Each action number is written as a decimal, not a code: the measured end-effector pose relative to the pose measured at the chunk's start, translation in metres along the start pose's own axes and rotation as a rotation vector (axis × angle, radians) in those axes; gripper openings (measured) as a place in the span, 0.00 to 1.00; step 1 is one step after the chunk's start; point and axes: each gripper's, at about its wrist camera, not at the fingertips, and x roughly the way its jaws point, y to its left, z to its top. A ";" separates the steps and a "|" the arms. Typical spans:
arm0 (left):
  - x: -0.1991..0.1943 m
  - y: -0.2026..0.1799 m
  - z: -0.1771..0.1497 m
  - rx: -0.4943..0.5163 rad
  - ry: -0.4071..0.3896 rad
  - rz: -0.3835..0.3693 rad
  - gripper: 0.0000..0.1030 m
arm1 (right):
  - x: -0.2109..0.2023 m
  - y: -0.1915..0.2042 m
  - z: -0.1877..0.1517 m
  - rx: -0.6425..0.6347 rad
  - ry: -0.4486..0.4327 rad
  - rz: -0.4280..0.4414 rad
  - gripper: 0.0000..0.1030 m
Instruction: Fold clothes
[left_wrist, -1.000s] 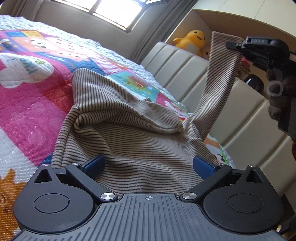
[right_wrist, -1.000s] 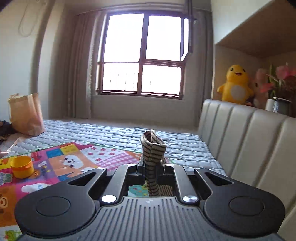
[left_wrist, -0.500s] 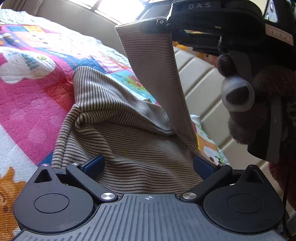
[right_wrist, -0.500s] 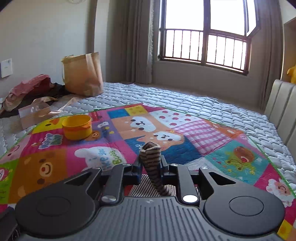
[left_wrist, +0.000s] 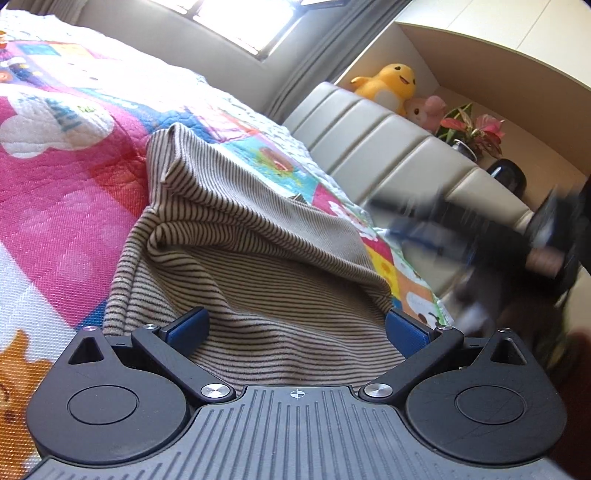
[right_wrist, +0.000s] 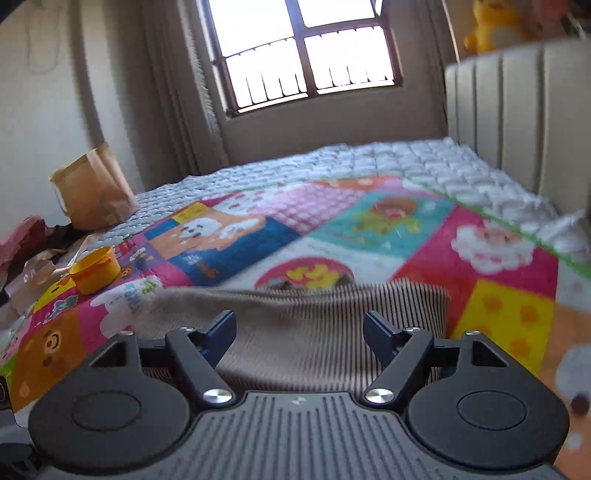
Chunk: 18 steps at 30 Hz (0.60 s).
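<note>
Both jaws of the right hand-held gripper (right_wrist: 299, 330) now stand wide, having let go the sleeve it held aloft, so the striped garment (left_wrist: 258, 266) lies folded over on the bed quilt (left_wrist: 74, 206) between the left hand-held gripper's (left_wrist: 295, 328) wide, empty jaws.

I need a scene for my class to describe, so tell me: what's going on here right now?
A person holding a gripper in each hand is folding a striped garment on a colourful quilt spread over a bed. Both grippers are open: the left gripper sits at the garment's near edge, and the right gripper hovers over the cloth, holding nothing. One flap already lies folded over the garment.
</note>
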 end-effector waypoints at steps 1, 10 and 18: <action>0.001 0.000 0.002 -0.001 0.007 0.002 1.00 | 0.003 -0.006 -0.009 0.021 0.004 0.003 0.76; 0.023 -0.032 0.050 0.183 0.014 0.115 1.00 | 0.021 -0.035 -0.057 0.091 0.032 0.077 1.00; 0.083 -0.011 0.065 0.193 0.028 0.256 1.00 | 0.016 -0.046 -0.056 0.163 0.009 0.133 1.00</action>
